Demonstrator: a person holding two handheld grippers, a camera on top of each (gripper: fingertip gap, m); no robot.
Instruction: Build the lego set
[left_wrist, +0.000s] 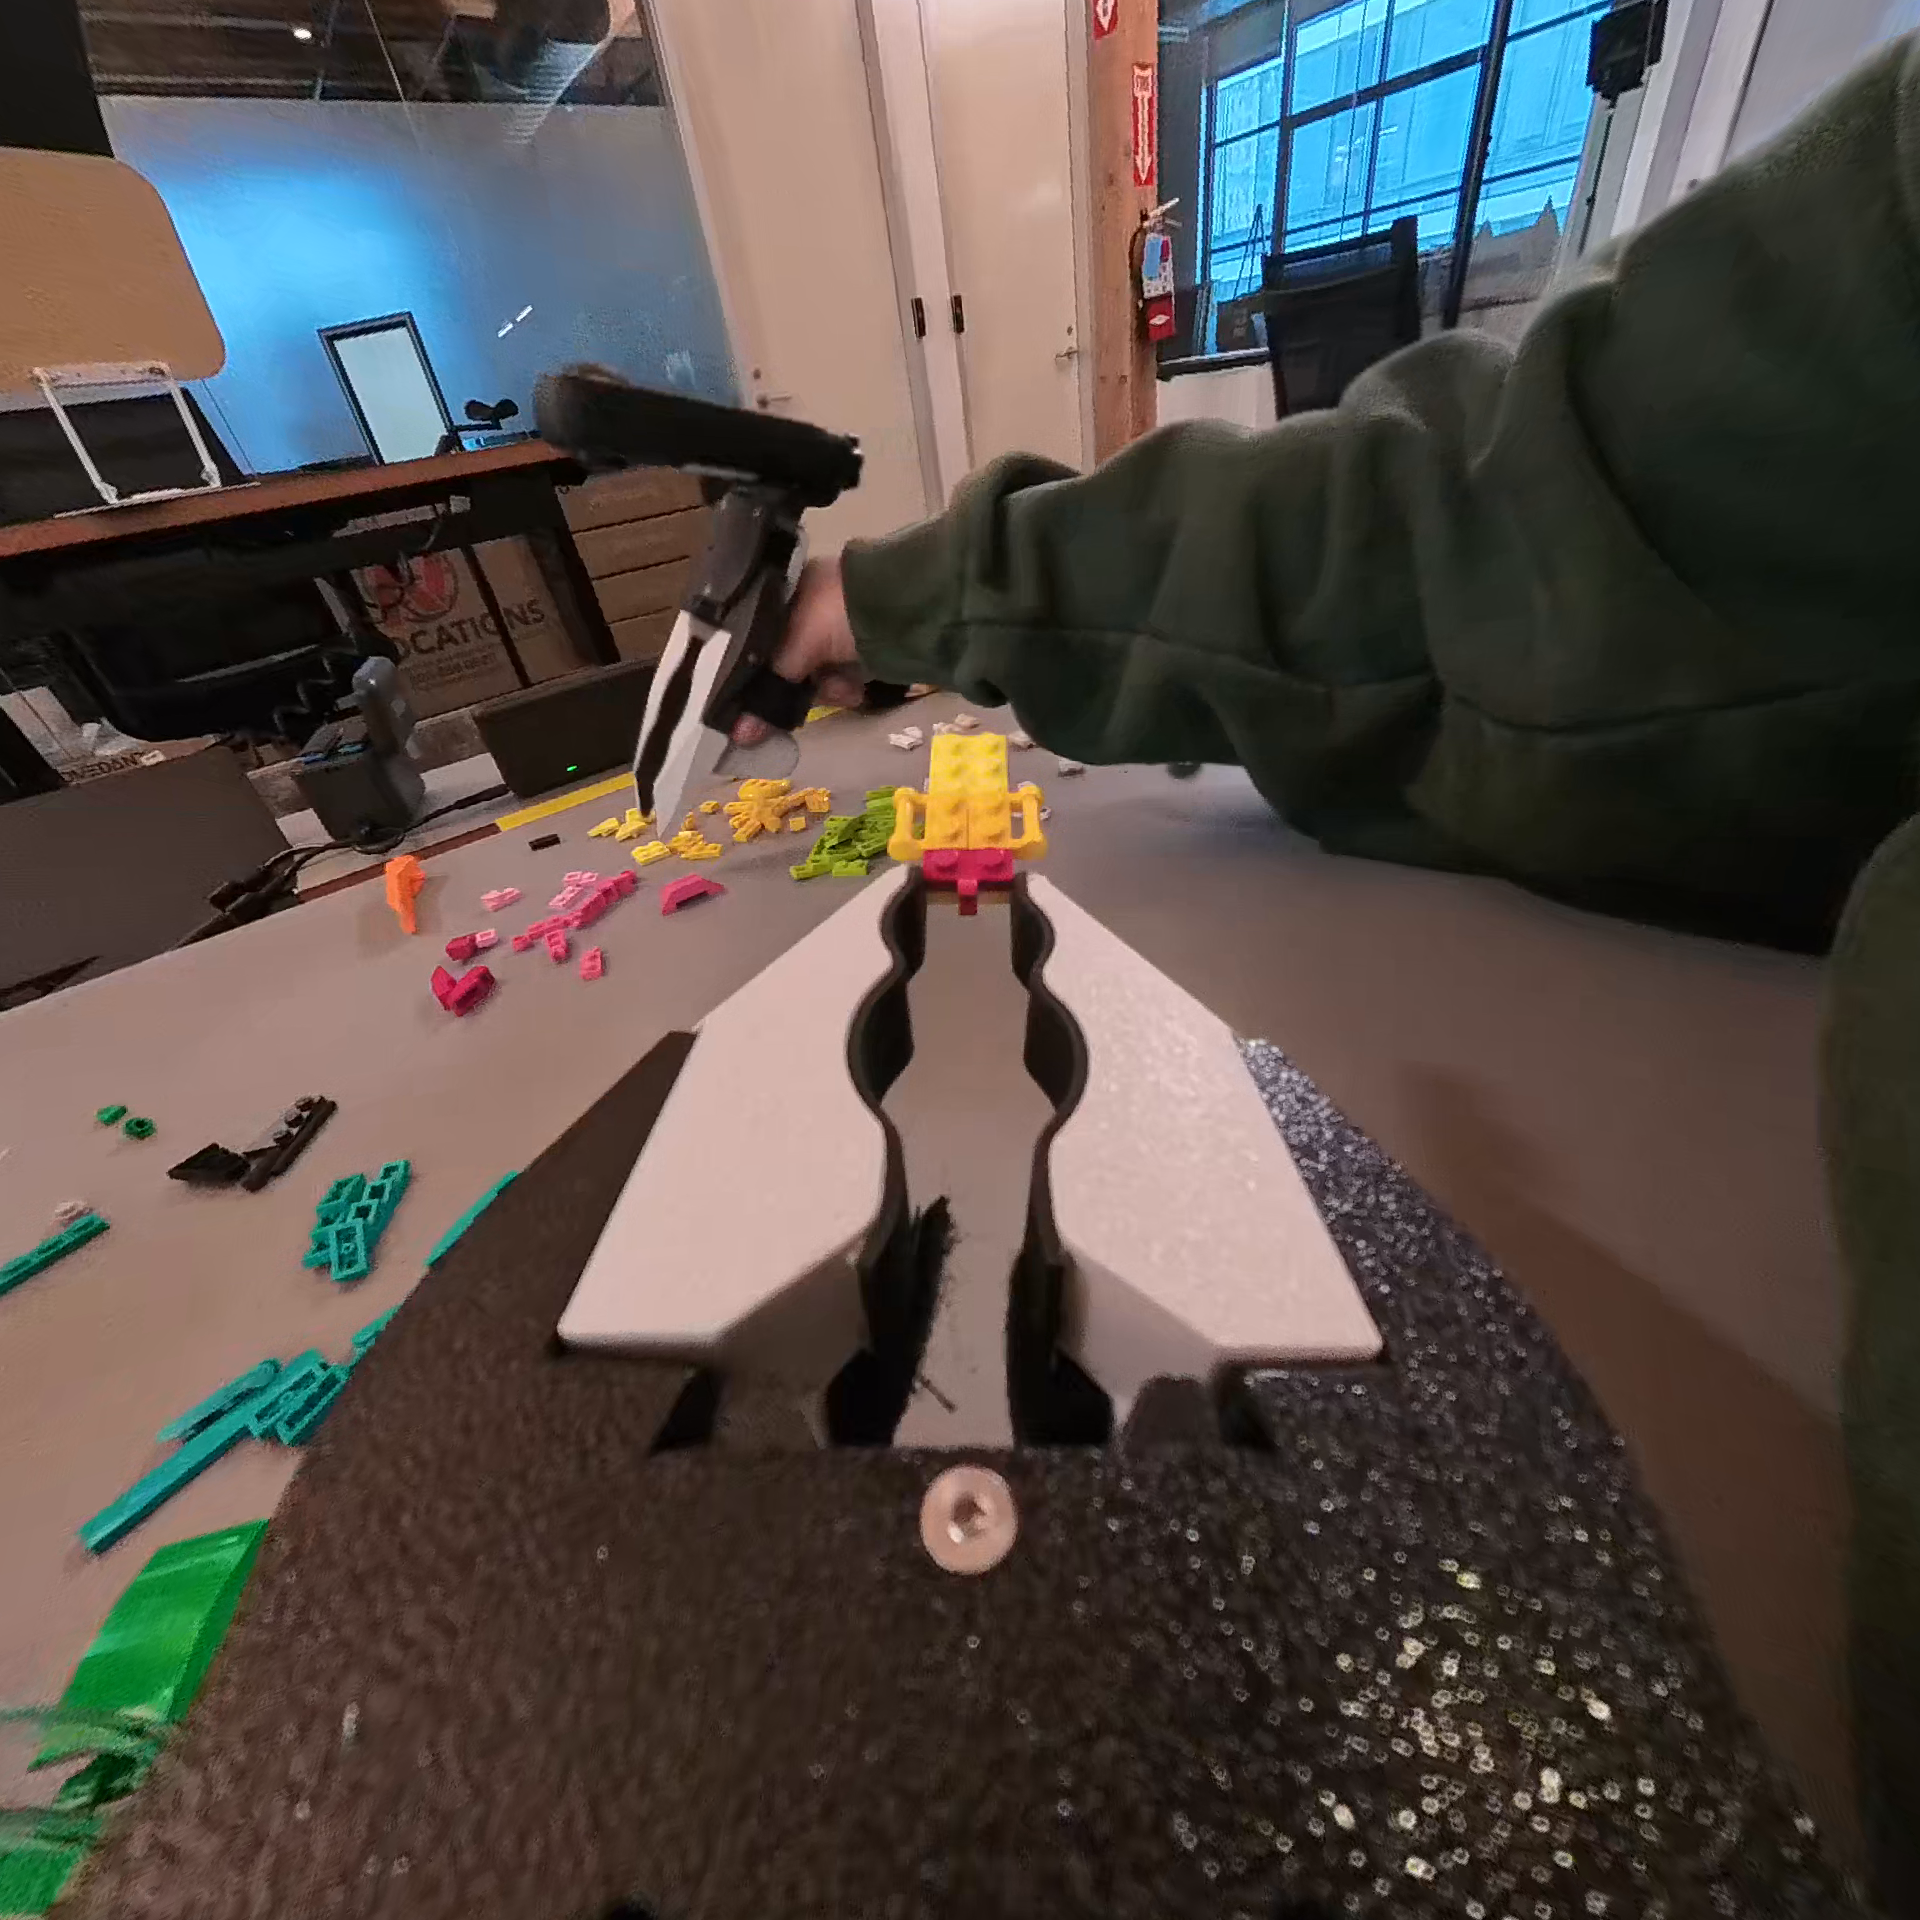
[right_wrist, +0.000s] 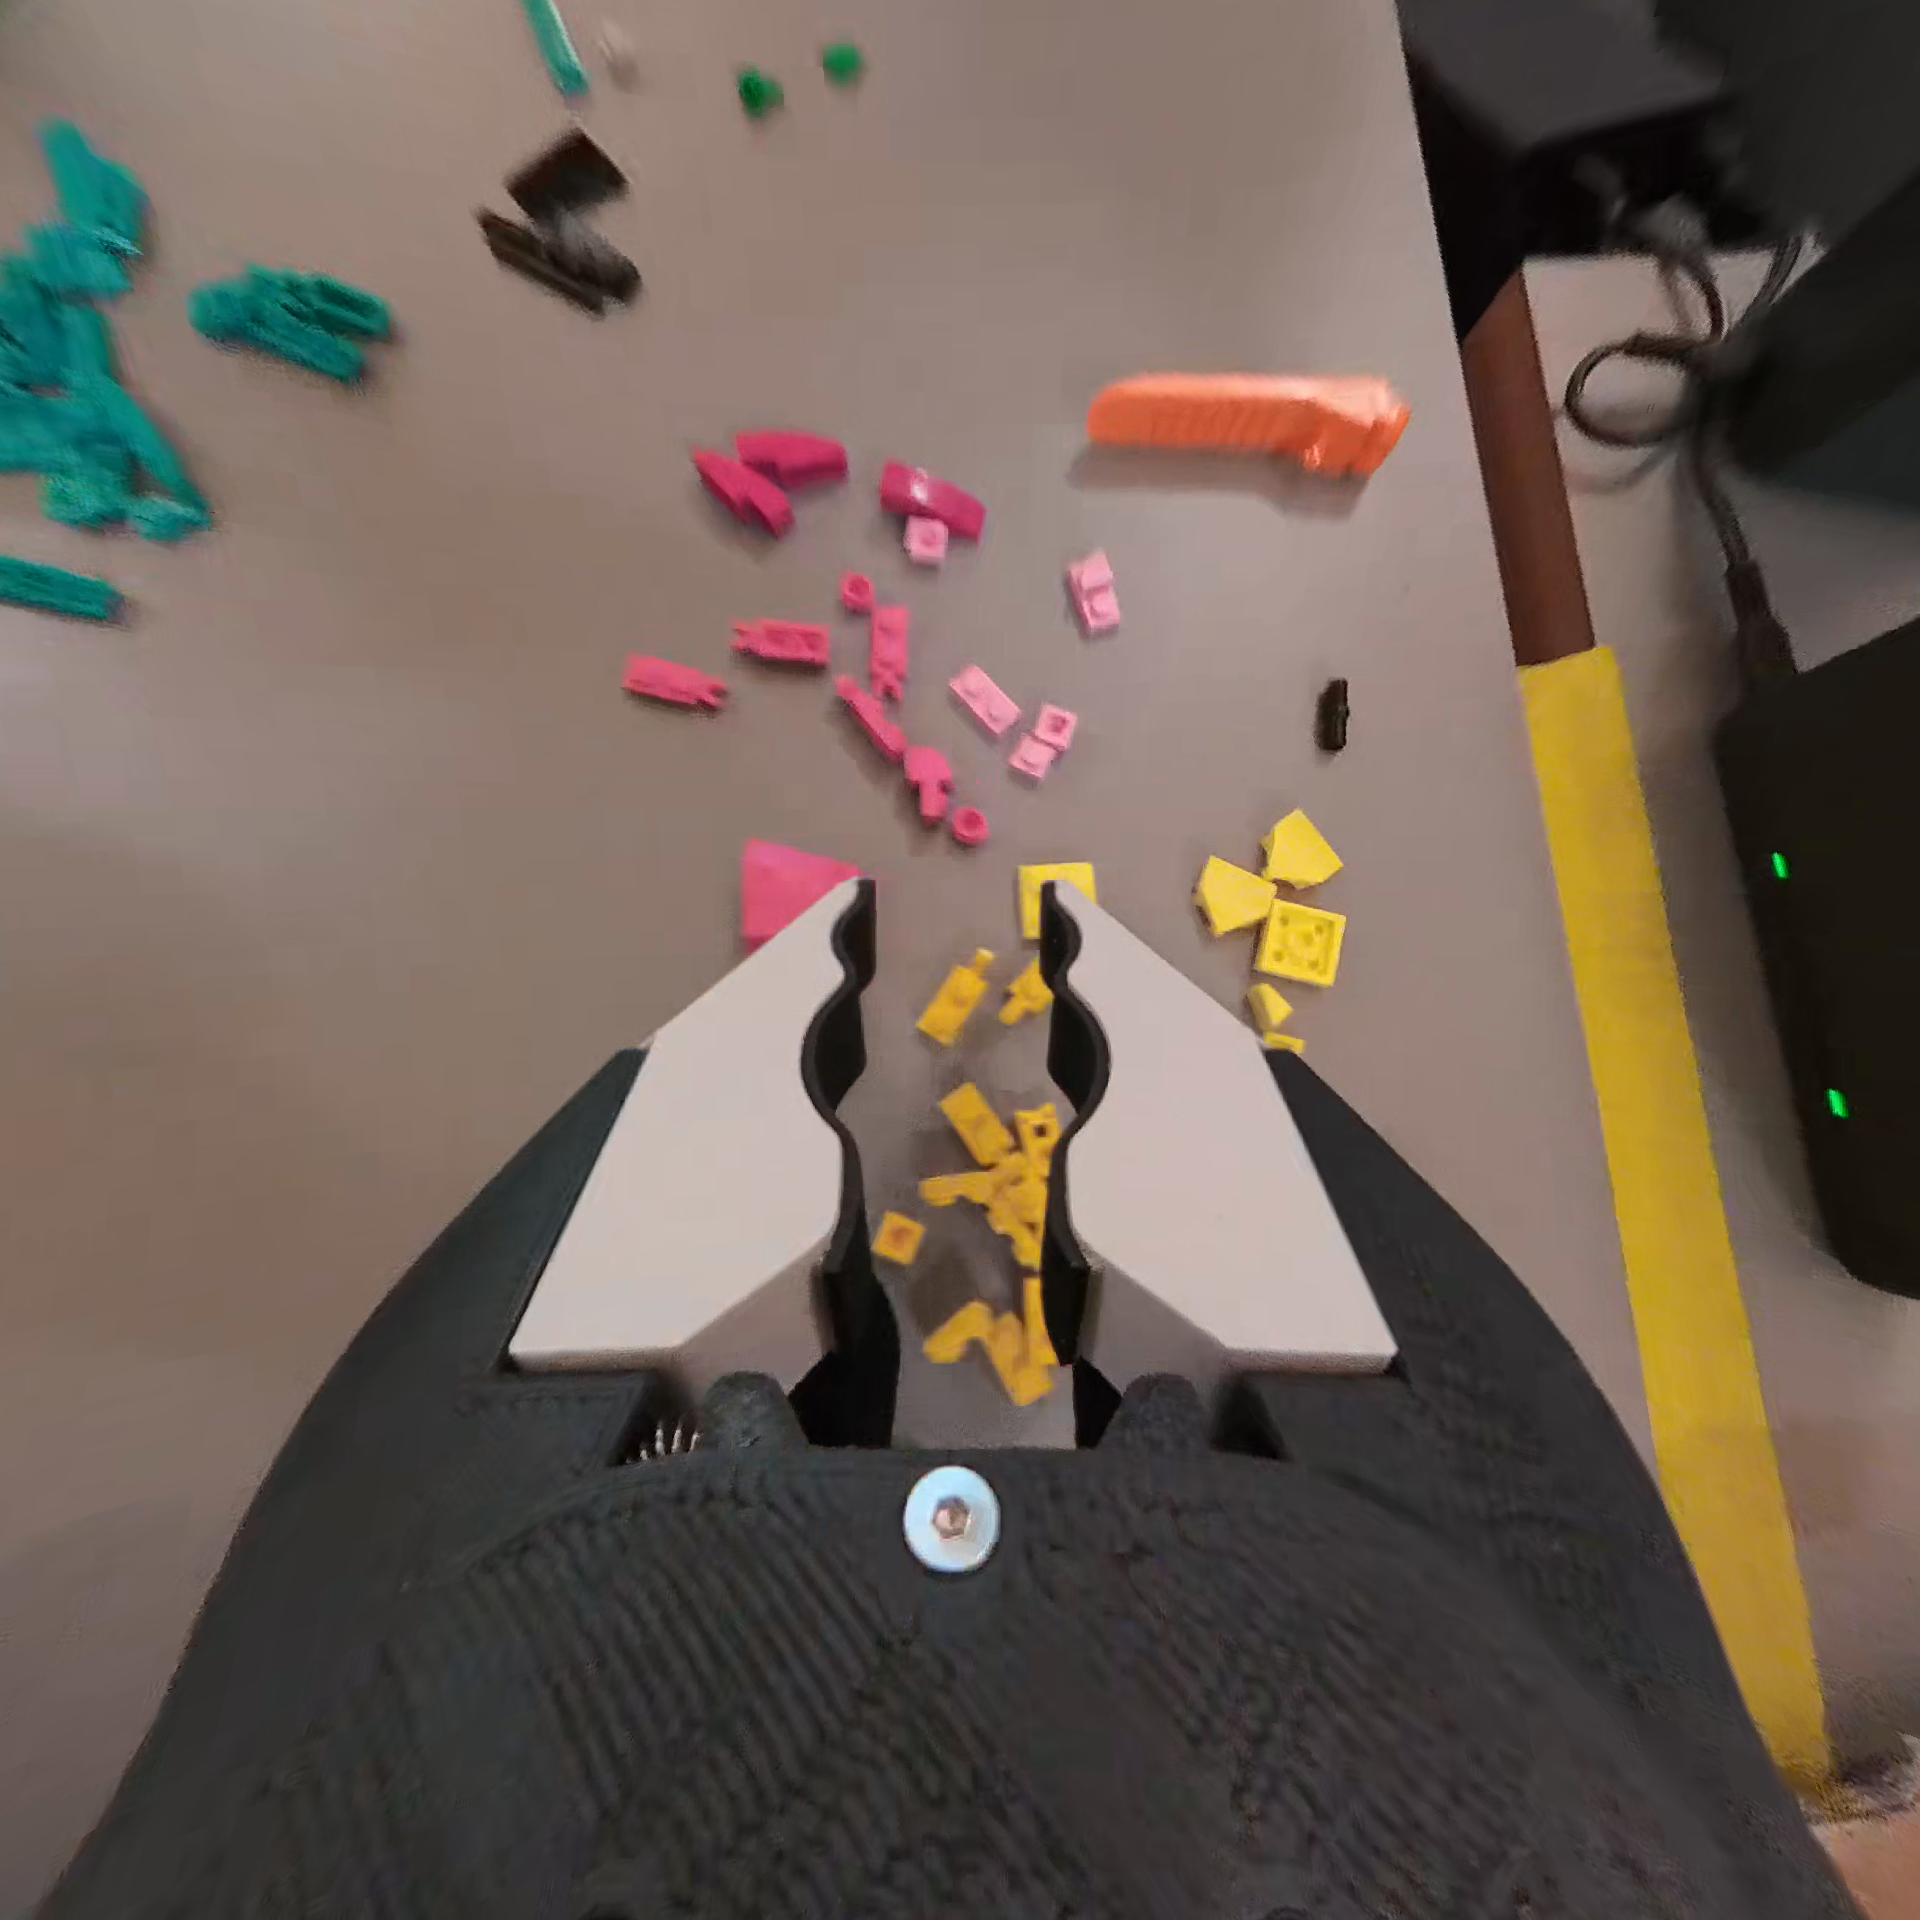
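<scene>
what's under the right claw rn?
Loose small yellow lego pieces lie on the grey table beneath the open right claw, visible between its fingers. The white fingers cover whatever lies directly below them.

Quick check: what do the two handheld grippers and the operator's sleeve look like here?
Both grippers are alike: the left gripper and right gripper each have a textured black printed body, two pale grey wedge fingers with wavy black inner pads, and a silver screw at the base. The right one has a black pistol-style handle. The operator wears a dark green fleece sleeve. No cables visible on either.
</scene>
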